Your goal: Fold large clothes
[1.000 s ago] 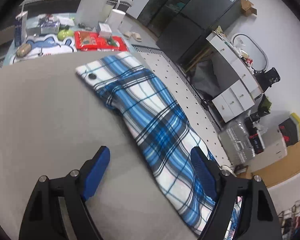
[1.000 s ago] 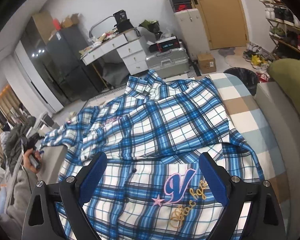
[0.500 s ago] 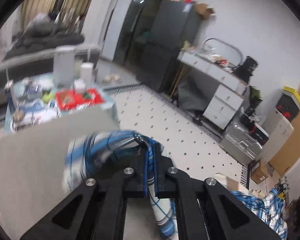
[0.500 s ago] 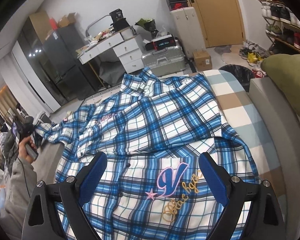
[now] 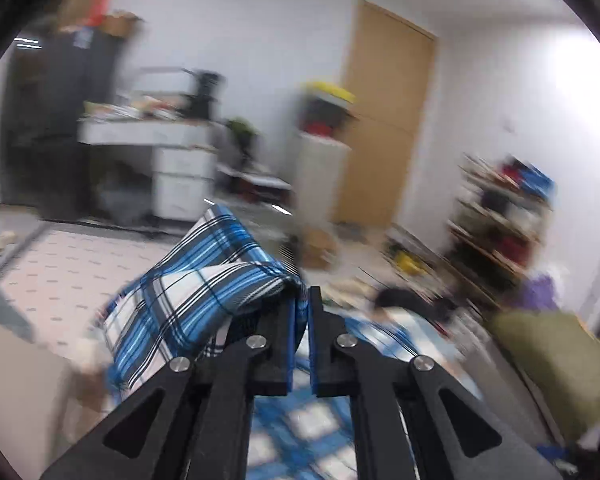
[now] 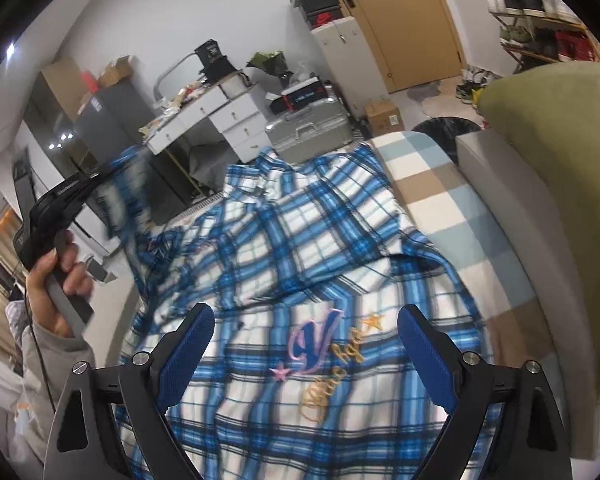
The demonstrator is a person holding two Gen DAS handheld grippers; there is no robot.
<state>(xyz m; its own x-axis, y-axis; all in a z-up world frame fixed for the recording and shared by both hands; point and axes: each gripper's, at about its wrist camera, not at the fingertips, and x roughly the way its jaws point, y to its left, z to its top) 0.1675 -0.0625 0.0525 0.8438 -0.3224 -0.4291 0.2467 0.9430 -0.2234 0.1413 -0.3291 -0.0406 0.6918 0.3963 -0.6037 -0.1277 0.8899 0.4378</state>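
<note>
Left tongs [image 5: 299, 312] clamp a blue plaid shirt [image 6: 300, 272] sleeve at frame centre, jaws easing apart. Right tongs [image 6: 306, 354] gape wide over the shirt, lower frame.

The spread blue-and-white plaid shirt [image 6: 300, 248] covers most of the bed, and the air above it is open for a hand-held gripper to pass across; bare checked bedding in beige, pale blue and white [image 6: 440, 200] lies free along its right side. Further right a grey padded wall [image 6: 516, 216] and a bulky olive-green cushion [image 6: 560, 152] close that side off. At the left, the person's hand [image 6: 56, 276] raises the left hand-held gripper [image 5: 299, 304] with the lifted plaid sleeve [image 5: 204, 280] pinched in it, filling the air over the shirt's left edge.
</note>
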